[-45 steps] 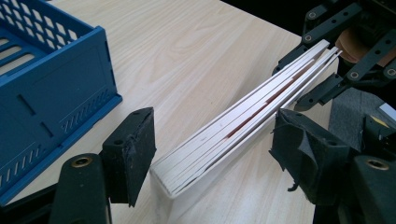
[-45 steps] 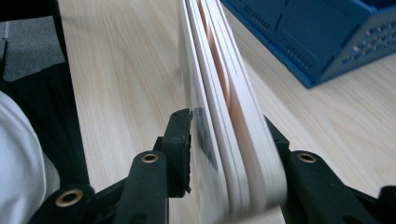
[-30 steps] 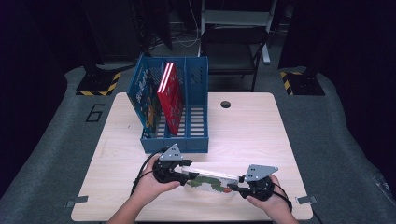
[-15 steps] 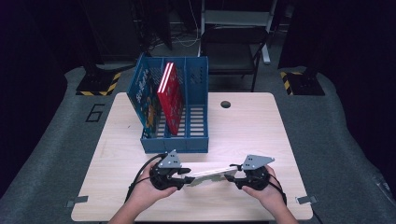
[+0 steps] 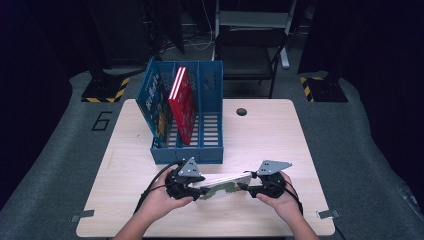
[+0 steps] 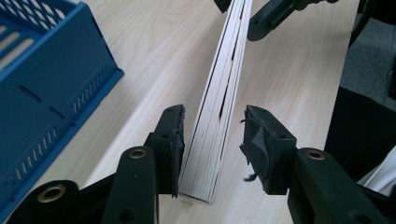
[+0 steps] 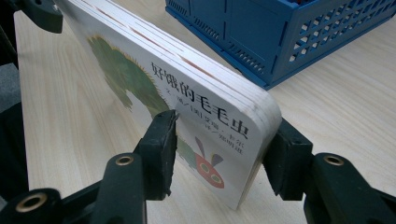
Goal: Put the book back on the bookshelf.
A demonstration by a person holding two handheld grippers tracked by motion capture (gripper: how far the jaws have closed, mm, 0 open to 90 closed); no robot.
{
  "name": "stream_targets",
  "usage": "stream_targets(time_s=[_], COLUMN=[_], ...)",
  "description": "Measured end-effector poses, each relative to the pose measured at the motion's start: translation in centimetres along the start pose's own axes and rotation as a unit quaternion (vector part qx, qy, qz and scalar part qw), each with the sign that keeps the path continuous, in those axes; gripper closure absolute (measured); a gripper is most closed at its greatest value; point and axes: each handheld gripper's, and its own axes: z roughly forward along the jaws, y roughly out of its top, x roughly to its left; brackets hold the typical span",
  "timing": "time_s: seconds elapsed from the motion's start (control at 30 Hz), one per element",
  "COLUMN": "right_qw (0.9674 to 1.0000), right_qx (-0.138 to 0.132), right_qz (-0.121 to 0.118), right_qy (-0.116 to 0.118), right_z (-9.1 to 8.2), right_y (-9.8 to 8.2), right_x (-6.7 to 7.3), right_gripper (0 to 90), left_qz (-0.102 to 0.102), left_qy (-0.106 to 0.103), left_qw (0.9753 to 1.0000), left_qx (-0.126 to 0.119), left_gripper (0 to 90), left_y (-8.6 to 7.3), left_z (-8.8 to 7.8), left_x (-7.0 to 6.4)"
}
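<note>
This looks like a lab or recording studio set up for filming handling work, not a home or an office. A small pale wooden desk [image 5: 260, 130] stands alone on a grey mat [image 5: 360, 145] that bears a painted number 6 [image 5: 101, 121]. Metal brackets [image 5: 81, 217] pin the desk's corners to the mat. Black-and-yellow hazard tape marks the bases of two stands [image 5: 105, 92] at the far corners. The surroundings are dark, hung with what appear to be black curtains, while the desk itself is brightly lit. Behind it stands an empty chair [image 5: 249, 60], and loose cables [image 5: 197, 44] lie on the floor.
</note>
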Motion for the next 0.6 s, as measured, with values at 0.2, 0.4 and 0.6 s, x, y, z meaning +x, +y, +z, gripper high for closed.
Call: stream_targets(time_s=[0.2, 0.4, 0.6], right_qw=[1.0000, 1.0000, 1.0000], right_qx=[0.001, 0.000, -0.004], right_qz=[-0.001, -0.001, -0.001], right_qy=[0.001, 0.002, 0.004], right_z=[-0.1, -0.1, -0.1], right_y=[0.0, -0.1, -0.1], right_x=[0.0, 0.1, 0.0], right_gripper=[50.0, 50.6, 50.7], left_qz=[0.035, 0.019, 0.010], left_qy=[0.005, -0.010, 0.002], left_qw=[0.9994, 0.9997, 0.9997], left_qx=[0.004, 0.013, 0.021], left_gripper=[54.8, 47.0, 50.9], left_y=[1.0, 2.3, 3.0], left_z=[0.8, 1.6, 2.1], left_x=[-0.5, -0.6, -0.9])
